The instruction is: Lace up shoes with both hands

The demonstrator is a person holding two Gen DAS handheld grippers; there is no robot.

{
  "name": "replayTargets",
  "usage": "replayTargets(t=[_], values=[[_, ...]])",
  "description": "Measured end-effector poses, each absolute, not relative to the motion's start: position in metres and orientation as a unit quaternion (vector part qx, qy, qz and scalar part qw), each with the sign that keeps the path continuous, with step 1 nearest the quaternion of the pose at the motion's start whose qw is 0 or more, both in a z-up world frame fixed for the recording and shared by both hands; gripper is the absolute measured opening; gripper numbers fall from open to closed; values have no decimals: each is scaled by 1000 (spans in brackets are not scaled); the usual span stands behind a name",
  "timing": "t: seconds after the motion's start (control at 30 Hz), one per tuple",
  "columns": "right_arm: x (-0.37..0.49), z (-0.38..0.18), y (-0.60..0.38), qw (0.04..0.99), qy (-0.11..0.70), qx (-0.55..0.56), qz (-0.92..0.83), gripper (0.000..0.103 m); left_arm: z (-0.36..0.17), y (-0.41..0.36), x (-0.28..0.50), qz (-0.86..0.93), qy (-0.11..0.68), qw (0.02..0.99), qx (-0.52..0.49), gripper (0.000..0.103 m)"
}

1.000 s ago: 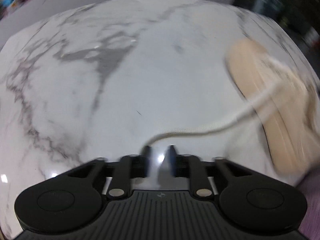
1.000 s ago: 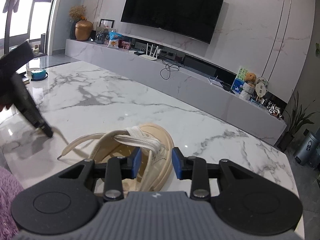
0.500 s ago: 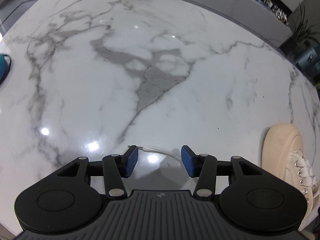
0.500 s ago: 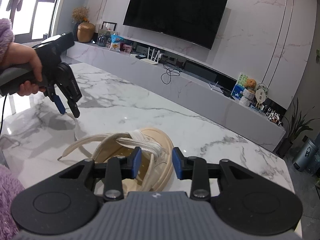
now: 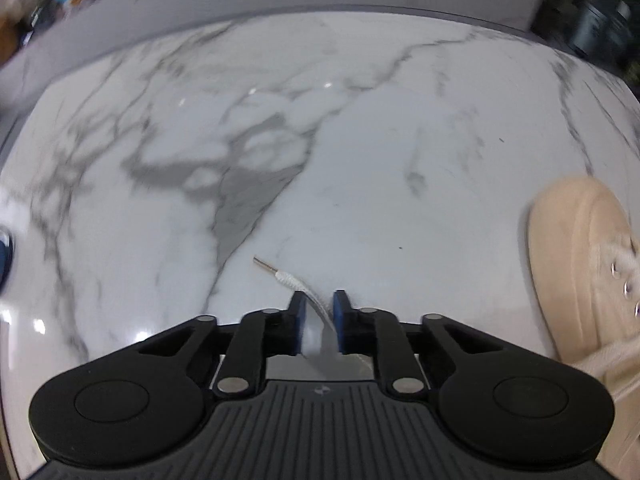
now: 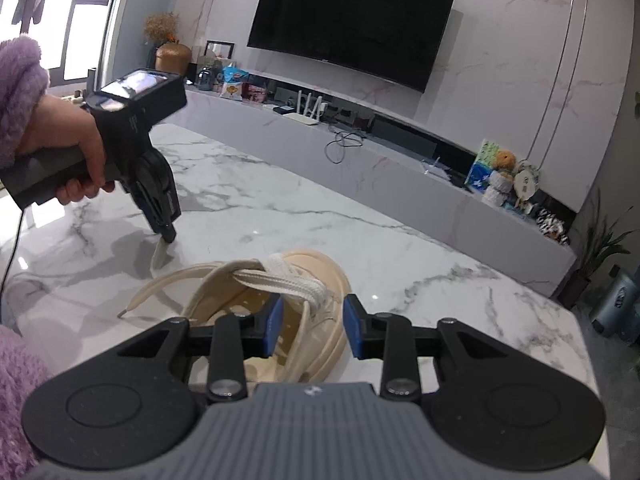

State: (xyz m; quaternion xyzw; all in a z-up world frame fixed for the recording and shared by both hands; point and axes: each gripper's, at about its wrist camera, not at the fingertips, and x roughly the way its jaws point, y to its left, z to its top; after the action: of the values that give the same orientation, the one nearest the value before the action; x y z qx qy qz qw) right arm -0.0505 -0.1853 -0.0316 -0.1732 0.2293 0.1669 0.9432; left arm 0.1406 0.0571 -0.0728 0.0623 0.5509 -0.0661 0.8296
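A white marble tabletop (image 6: 400, 240) with grey veining is carrying a cream shoe (image 6: 280, 300), which is lying toward the near edge just in front of the right gripper (image 6: 312, 330). That gripper's blue pads are standing apart over the shoe's opening, pressing on nothing. Farther toward the left edge, a hand (image 6: 60, 152) in a fuzzy purple sleeve (image 6: 18, 92) is aiming the left gripper (image 5: 318, 306) steeply down at the marble; its jaws are closing, with the white lace (image 5: 288, 280) running between the pads and its tip lying on the stone just ahead. Beyond the far edge, a long grey console (image 6: 400, 168) is running along a marble wall under a dark television (image 6: 352, 24), with a white router (image 6: 308, 114), a brass vase (image 6: 172, 56) and small toys (image 6: 508, 176) sitting on it.
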Motion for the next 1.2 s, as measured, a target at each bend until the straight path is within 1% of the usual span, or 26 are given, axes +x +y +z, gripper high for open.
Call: replayTargets(t=[0.03,0.07,0.17,0.23,0.27,0.3,0.37,0.53,0.6,0.73,0.87,1.03,1.2], values=[[-50,-32,-186,943,230,-172,167,35,-73,56,140,-71,546,832,72,1],[-50,-32,-186,943,231,-170,167,35,-73,55,138,-75,540,834,83,0],[-49,-32,-187,943,233,-165,168,35,-68,54,128,-94,511,846,121,0],[-49,-31,-190,945,235,-156,168,30,-56,52,115,-118,479,858,143,0],[-48,-31,-192,945,236,-150,168,25,-47,51,106,-127,458,865,162,0],[-46,-32,-195,946,239,-143,167,23,-39,49,97,-133,437,871,184,0],[-44,-32,-198,946,244,-131,168,23,-21,44,78,-139,394,880,227,0],[-42,-35,-193,941,252,-141,179,23,24,33,27,-157,294,887,320,0],[-39,-36,-192,939,259,-139,180,23,36,27,9,-169,266,883,349,0],[-34,-38,-198,937,273,-117,183,21,49,18,-18,-182,239,870,391,0],[-34,-39,-199,937,277,-111,184,21,50,15,-33,-159,222,856,439,0],[-34,-39,-200,937,278,-104,185,21,59,25,-36,-123,221,864,436,0],[-35,-39,-199,936,276,-101,194,21,62,17,-43,-151,201,867,430,0]])
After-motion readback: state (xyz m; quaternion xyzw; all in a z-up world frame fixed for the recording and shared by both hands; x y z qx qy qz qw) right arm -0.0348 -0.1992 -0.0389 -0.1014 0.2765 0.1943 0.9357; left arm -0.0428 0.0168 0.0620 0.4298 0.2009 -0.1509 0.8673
